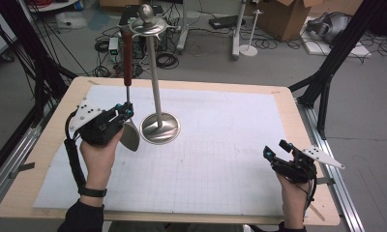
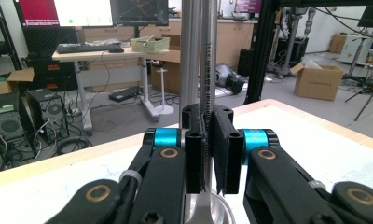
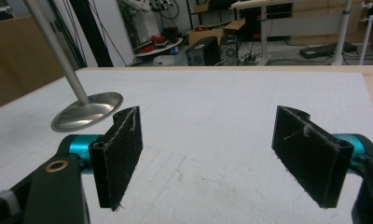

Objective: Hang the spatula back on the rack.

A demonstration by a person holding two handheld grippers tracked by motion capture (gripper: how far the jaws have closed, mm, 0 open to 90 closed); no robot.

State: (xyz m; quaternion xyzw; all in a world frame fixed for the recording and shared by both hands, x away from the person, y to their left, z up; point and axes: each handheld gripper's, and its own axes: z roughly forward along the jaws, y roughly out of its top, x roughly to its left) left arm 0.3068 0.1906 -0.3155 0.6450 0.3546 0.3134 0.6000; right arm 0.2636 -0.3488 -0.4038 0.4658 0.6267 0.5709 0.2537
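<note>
In the lower right of the high view, a hand is holding the right gripper (image 1: 279,151) low over the white mat (image 1: 220,159), its jaws standing wide apart with nothing between them; the right gripper view is showing bare mat in the gap. At the left middle of the frame, the other hand is holding the left gripper (image 1: 125,112), whose jaws are clamped on the thin metal shank of a spatula (image 1: 127,92). The spatula is standing upright, its metal blade down by the mat just below the gripper and its reddish-brown handle rising toward the upper part of the frame. In the left gripper view the shank (image 2: 208,70) is running straight up between the closed jaws. Just right of the blade, the round base of a metal stand (image 1: 160,128) is resting on the mat, its pole rising to a hooked top ring near the handle's upper end. Beyond the table (image 1: 298,125), cables and cardboard boxes are lying on the floor.
</note>
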